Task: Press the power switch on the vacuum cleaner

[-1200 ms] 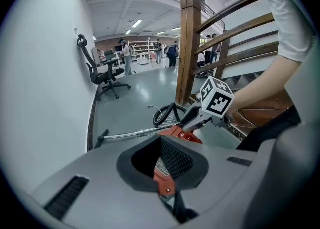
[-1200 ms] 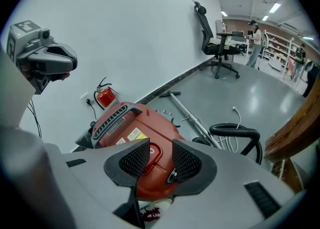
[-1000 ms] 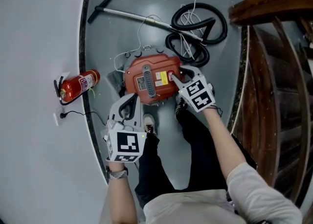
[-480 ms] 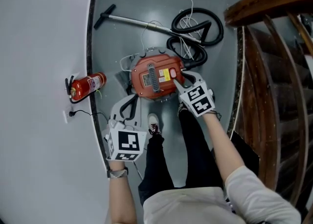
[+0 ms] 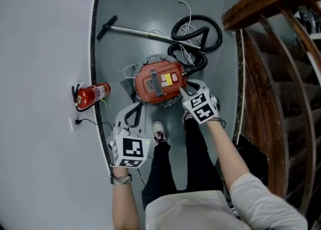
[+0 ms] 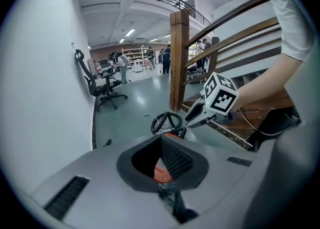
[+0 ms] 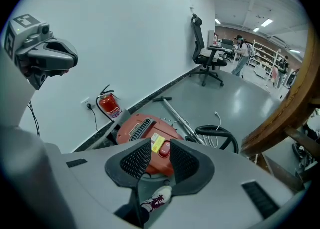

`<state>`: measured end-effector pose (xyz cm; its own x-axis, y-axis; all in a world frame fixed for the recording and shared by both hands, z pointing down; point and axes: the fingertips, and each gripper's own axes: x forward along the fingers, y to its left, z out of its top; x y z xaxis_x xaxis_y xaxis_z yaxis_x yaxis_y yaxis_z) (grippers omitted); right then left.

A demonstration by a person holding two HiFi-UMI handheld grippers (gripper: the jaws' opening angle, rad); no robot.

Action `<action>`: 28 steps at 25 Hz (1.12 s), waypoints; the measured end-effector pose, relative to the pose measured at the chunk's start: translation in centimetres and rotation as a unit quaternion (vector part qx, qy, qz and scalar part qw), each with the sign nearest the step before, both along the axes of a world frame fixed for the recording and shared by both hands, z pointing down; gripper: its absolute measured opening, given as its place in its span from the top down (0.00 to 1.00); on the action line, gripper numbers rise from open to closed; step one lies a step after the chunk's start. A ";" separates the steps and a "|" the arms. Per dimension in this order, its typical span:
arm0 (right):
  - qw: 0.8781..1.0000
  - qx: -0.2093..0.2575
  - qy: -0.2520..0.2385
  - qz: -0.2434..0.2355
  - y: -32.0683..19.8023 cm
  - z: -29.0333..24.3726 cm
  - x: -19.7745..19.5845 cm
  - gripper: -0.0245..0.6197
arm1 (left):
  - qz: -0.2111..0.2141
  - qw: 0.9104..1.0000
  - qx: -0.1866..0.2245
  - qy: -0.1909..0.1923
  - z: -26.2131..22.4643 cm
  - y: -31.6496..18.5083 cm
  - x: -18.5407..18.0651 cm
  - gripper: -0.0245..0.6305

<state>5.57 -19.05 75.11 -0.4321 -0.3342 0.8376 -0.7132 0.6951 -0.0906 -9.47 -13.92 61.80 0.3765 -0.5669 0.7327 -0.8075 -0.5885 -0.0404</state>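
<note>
The round red vacuum cleaner [image 5: 155,89] stands on the grey floor, and its red power switch [image 5: 174,78] sits beside a yellow label. My right gripper [image 5: 186,87] hovers just off the body's near right edge, apart from the switch. Its jaws are closing with nothing between them. In the right gripper view the switch [image 7: 164,150] shows through the gap of that gripper [image 7: 161,146]. My left gripper [image 5: 133,106] hangs near the vacuum's left side, tips together and empty. Through its own jaws [image 6: 160,143] a sliver of the vacuum [image 6: 162,171] shows.
A black hose [image 5: 196,32] and a metal wand [image 5: 143,32] lie beyond the vacuum. A red fire extinguisher [image 5: 93,95] stands at the white wall on the left. A wooden stair rail [image 5: 261,73] runs along the right. The person's shoe [image 5: 158,131] is just below the vacuum.
Both grippers have lifted up and back from the vacuum. The right gripper's tip, which was at the switch, is now clear of it. The vacuum looks smaller.
</note>
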 end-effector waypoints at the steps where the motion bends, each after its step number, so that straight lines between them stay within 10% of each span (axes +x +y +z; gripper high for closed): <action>1: 1.000 0.002 0.001 0.003 0.1 -0.4 0.1 0.76 | 0.003 1.000 0.003 0.000 -0.2 0.1 0.0 0.96; 28: 0.993 0.105 -0.025 -0.055 3.7 -17.3 -1.8 0.92 | 0.024 0.998 0.062 -0.013 -12.1 3.5 0.3 0.96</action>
